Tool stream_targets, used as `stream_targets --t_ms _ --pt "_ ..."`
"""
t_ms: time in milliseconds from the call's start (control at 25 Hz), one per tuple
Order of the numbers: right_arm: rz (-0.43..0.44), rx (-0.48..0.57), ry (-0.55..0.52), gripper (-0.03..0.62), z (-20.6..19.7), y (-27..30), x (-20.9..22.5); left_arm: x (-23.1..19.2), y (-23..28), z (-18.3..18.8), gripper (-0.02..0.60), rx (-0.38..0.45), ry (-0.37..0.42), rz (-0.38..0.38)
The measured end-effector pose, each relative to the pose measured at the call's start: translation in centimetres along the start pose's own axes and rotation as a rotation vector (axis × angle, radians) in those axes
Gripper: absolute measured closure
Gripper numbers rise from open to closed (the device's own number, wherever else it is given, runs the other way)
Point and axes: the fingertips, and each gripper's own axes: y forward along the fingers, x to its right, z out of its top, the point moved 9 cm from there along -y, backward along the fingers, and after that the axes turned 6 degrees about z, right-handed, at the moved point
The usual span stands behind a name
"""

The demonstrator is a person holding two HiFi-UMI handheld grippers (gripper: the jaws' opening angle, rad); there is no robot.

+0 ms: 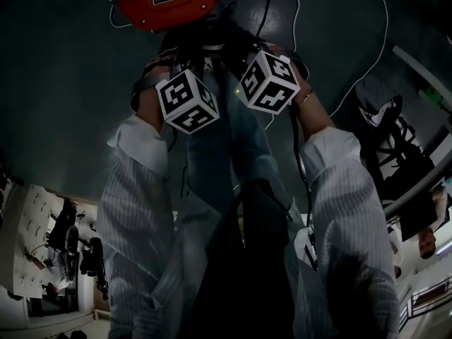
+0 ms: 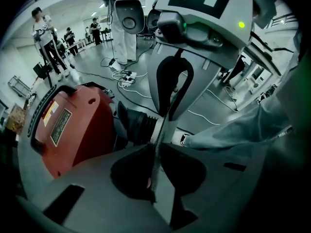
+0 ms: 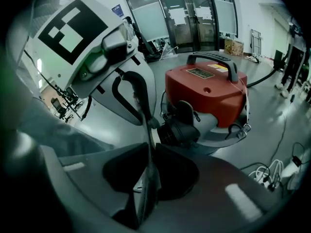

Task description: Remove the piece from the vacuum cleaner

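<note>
While the red vacuum cleaner [image 2: 73,125] lies at nine o'clock in the left gripper view, its black ribbed cuff [image 2: 138,125] points toward the centre. A narrow pale piece [image 2: 160,130] runs out of that cuff toward six o'clock. The left gripper [image 2: 156,152] has its jaws drawn nearly together, clamped on the pale piece. From twelve o'clock the right gripper [image 2: 167,113] reaches down and pinches the same piece just beside the cuff. Cables [image 2: 121,75] trail at eleven o'clock, with people [image 2: 43,30] standing farther off at ten.

Seen from the right gripper view, the vacuum cleaner sits at two o'clock with its handle [image 3: 214,59] up and the cuff facing the centre. The right gripper's jaws stand almost closed on the pale piece. The left gripper comes in from ten o'clock, its fingertips just beside the cuff.

From the head view, the vacuum cleaner is at twelve o'clock. The two marker cubes [image 1: 187,101] sit side by side just below it, and striped sleeves [image 1: 134,196] run off toward seven and five o'clock. The piece is too dark to make out there.
</note>
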Motion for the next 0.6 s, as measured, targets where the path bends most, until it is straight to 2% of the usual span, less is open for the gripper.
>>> stream_targets --t_ms 200,400,600 --pt "0.022 -0.014 -0.037 0.541 -0.3 -0.1 -0.8 1.0 -0.4 -0.2 0.534 -0.014 -0.018 -0.026" --pt "0.061 -0.014 -0.026 0.537 -0.8 0.0 -1.4 1.9 -0.5 -0.2 0.532 -0.034 -0.023 -0.065" --pt "0.098 -0.021 0.004 0.536 -1.3 0.0 -1.9 2.3 -0.5 -0.1 0.531 -0.051 -0.063 -0.116"
